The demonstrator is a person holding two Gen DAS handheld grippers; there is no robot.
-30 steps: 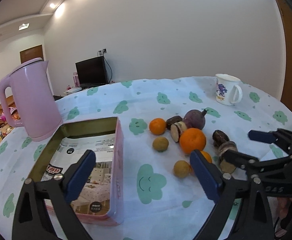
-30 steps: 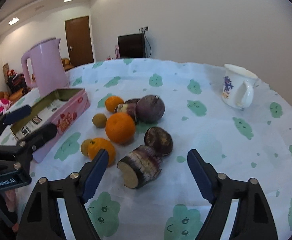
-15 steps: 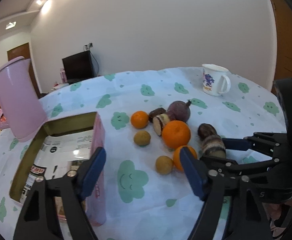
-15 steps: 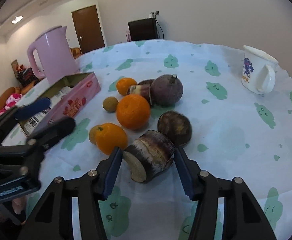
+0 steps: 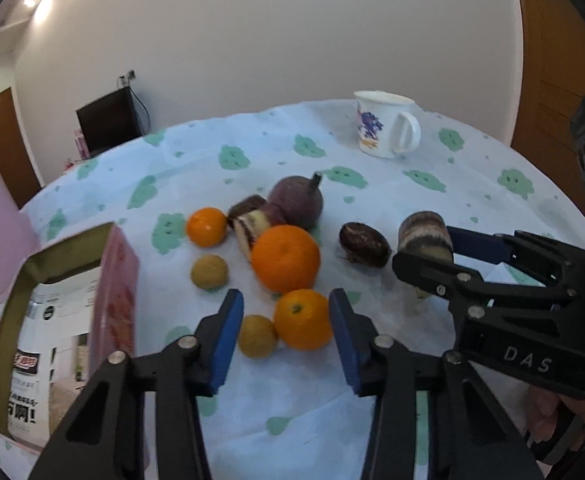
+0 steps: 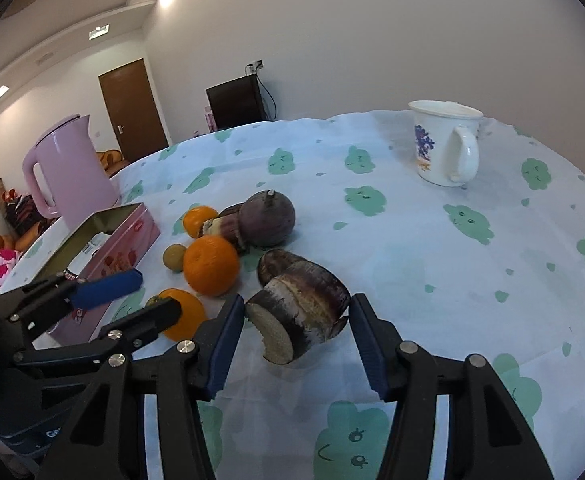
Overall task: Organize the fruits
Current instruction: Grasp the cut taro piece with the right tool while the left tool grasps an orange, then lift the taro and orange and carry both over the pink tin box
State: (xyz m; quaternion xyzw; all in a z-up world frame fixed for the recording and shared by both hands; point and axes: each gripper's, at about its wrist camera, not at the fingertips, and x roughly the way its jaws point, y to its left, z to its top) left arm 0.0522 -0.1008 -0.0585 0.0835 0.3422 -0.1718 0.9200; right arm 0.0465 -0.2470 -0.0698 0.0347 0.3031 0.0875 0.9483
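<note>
Left gripper (image 5: 284, 330): jaws closing around the small orange mandarin (image 5: 302, 319) and the tan round fruit (image 5: 257, 336) touching it; pads not yet pressing.
Right gripper (image 6: 296, 336): blue pads straddle the cut brown-skinned taro chunk (image 6: 300, 316); contact looks likely on both sides, but I cannot tell for sure.
Where things lie: fruit clustered mid-table on the cloud-print tablecloth (image 6: 412, 240); open pink tin box (image 5: 116, 280) just left of it.
Mandarin handling: light, soft-skinned, rolls easily; best pinched across its middle, gently.
Taro handling: firm, heavier, rough-skinned, so probably not slippery; grip the skinned flanks, not the pale cut face.
Risk: the tan fruit may get caught with the mandarin.
</note>
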